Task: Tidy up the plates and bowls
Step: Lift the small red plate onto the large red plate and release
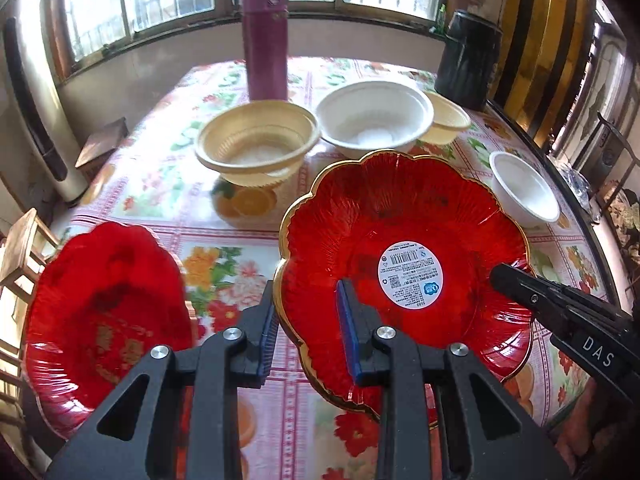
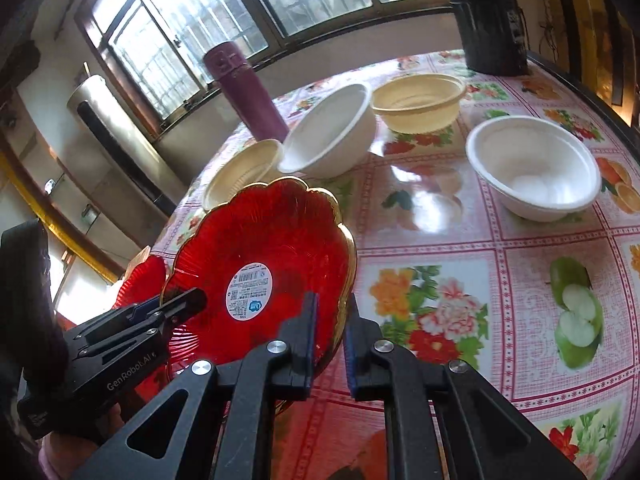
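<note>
A red gold-rimmed flower-shaped plate (image 1: 400, 240) with a round white label is held tilted above the table. My left gripper (image 1: 306, 336) straddles its left rim, jaws apart around it. My right gripper (image 2: 330, 340) grips its right rim (image 2: 344, 264); the right gripper also shows in the left wrist view (image 1: 560, 308). A second red plate (image 1: 104, 312) lies at the left. Two cream bowls (image 1: 256, 140) (image 1: 446, 118) and two white bowls (image 1: 374, 114) (image 1: 522, 188) stand behind.
The table (image 2: 480, 280) has a floral plastic cloth. A maroon thermos (image 1: 265, 36) and a black canister (image 1: 468, 56) stand at the far edge by the window. Wooden stools (image 1: 24, 248) stand left of the table.
</note>
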`<state>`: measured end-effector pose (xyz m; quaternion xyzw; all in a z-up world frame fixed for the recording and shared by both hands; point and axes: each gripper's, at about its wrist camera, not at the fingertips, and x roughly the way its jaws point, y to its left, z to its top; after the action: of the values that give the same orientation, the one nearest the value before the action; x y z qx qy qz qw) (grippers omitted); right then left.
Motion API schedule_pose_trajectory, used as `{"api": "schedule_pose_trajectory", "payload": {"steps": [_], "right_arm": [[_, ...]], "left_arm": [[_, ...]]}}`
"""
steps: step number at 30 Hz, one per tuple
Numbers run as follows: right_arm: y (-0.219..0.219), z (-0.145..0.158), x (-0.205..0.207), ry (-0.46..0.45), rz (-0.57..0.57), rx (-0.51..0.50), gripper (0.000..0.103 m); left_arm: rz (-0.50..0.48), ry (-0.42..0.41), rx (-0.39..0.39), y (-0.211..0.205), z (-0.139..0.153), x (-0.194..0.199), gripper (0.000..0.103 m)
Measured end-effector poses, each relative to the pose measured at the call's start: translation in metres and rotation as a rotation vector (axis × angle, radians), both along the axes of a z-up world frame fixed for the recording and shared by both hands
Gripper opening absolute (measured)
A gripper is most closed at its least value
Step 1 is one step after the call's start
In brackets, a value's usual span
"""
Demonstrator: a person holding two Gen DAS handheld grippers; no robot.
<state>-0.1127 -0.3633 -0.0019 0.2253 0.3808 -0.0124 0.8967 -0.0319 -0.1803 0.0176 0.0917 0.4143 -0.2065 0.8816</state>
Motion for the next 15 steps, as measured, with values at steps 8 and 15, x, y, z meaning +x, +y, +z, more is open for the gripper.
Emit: {"api": "schedule_pose_trajectory", "payload": {"steps": [8, 15], "right_arm": [[0.082, 0.027, 0.031, -0.066, 0.161, -0.029, 0.011], [0.164, 0.022, 0.065, -0.045, 0.299, -0.069, 0.012]], "left_arm": [[0.174, -0.109, -0.002, 0.081, 0.021, -0.002, 0.027], [0.326, -0.116, 0.021, 0.145, 0.006, 0.009, 0.027]]}}
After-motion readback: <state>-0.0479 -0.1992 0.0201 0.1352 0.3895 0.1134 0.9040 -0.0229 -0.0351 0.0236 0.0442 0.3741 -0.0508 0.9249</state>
